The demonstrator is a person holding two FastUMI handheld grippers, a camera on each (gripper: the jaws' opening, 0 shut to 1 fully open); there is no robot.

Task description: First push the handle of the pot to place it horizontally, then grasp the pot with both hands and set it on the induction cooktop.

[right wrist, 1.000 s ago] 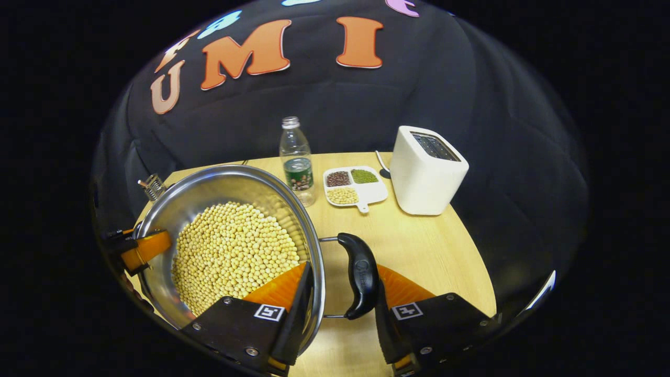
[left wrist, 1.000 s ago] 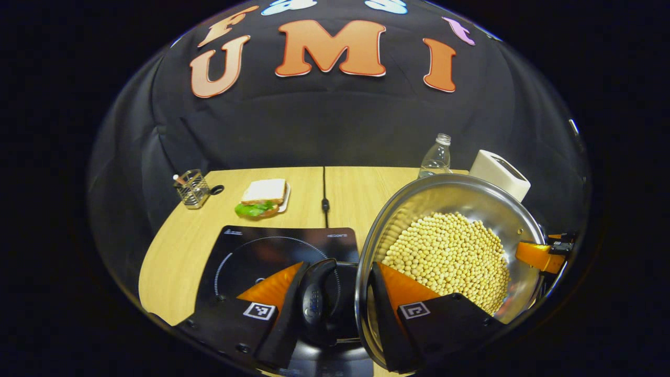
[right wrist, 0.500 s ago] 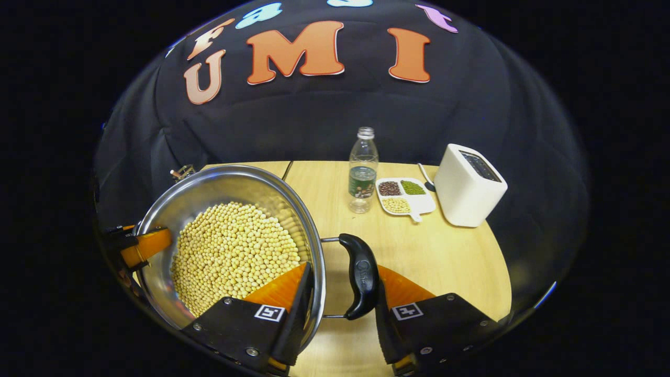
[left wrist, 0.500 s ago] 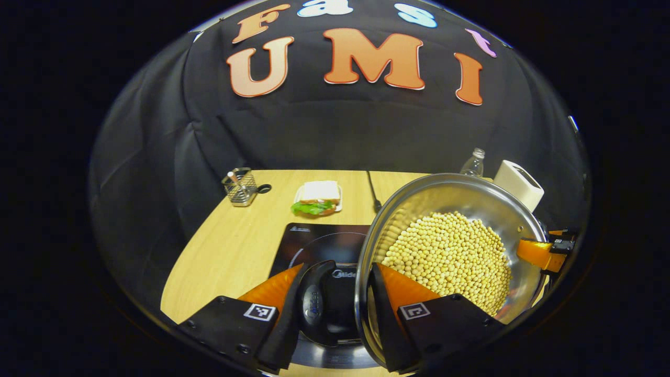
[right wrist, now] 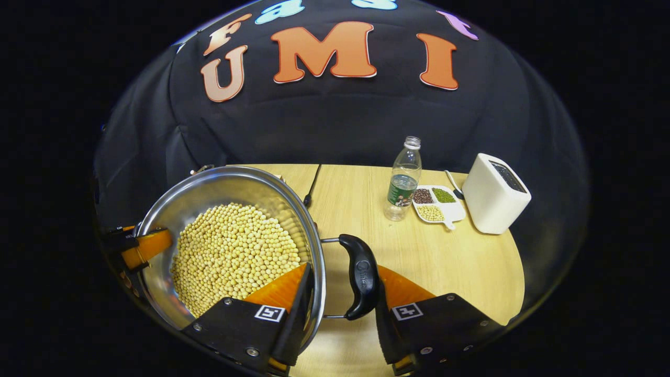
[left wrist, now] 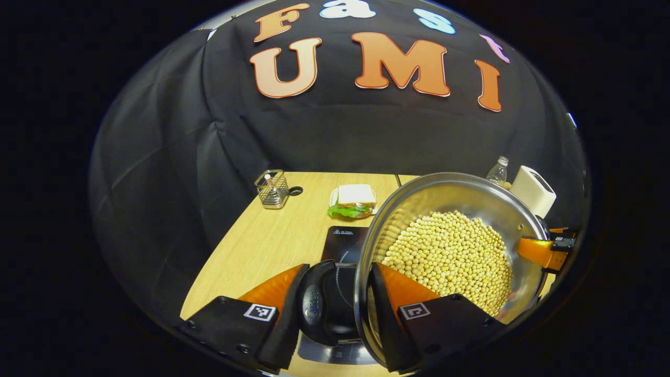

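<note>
A steel pot (left wrist: 445, 192) full of pale soybeans (left wrist: 450, 256) hangs between both grippers above the wooden table. My left gripper (left wrist: 335, 306) is shut across the pot's black side handle (left wrist: 315, 308) and rim, one finger inside the pot. Below it a corner of the black induction cooktop (left wrist: 343, 238) shows, part hidden by the pot. In the right gripper view the pot (right wrist: 209, 189) sits at the left, and my right gripper (right wrist: 340, 293) is shut across the other black handle (right wrist: 361, 275) and rim. The left gripper (right wrist: 137, 247) shows at the pot's far side.
A sandwich on a plate (left wrist: 353, 201) and a wire holder (left wrist: 272, 188) stand behind the cooktop. A plastic bottle (right wrist: 402, 180), a divided dish of beans (right wrist: 437, 205) and a white toaster (right wrist: 494, 193) stand at the table's right. A black cable (right wrist: 312, 186) runs back.
Both grippers have carried the pot leftward; the table's things slid right in both views. The cooktop has passed from beside the pot to under it. Both grips are unchanged.
</note>
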